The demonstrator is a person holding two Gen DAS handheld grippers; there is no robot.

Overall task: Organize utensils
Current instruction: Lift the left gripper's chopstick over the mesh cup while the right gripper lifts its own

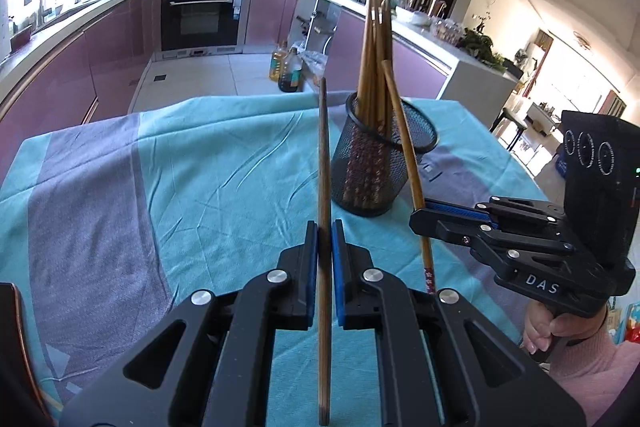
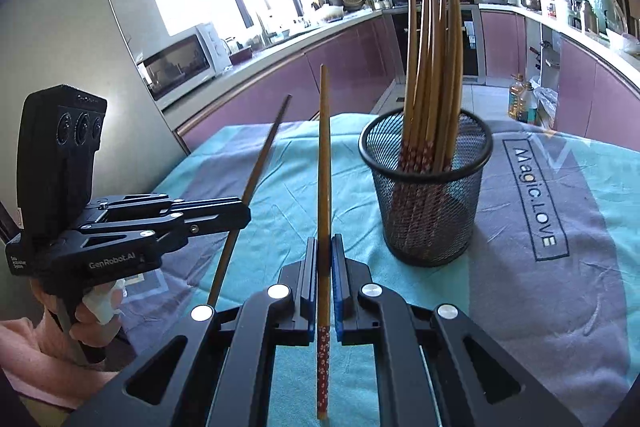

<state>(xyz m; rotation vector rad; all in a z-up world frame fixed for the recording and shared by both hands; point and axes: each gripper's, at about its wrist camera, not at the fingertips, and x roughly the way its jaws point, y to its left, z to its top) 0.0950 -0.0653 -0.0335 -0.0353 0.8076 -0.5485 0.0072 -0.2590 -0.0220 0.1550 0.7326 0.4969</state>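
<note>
A black mesh cup (image 1: 376, 163) (image 2: 430, 195) stands on the teal and grey cloth, holding several wooden chopsticks with red flowered ends. My left gripper (image 1: 324, 227) is shut on one brown chopstick (image 1: 324, 155) that points up and forward, left of the cup. My right gripper (image 2: 324, 243) is shut on another chopstick (image 2: 324, 155) with a red flowered end, also left of the cup in its own view. In the left wrist view the right gripper (image 1: 420, 213) hangs at the right, just in front of the cup. The left gripper (image 2: 242, 213) shows at the left of the right wrist view.
The cloth (image 1: 160, 167) covers a table with its far edge near purple kitchen cabinets (image 1: 120, 39). Bottles (image 1: 288, 69) stand on the floor beyond. A microwave (image 2: 180, 63) sits on the counter at left. A hand in a pink sleeve (image 1: 592, 367) holds the right gripper.
</note>
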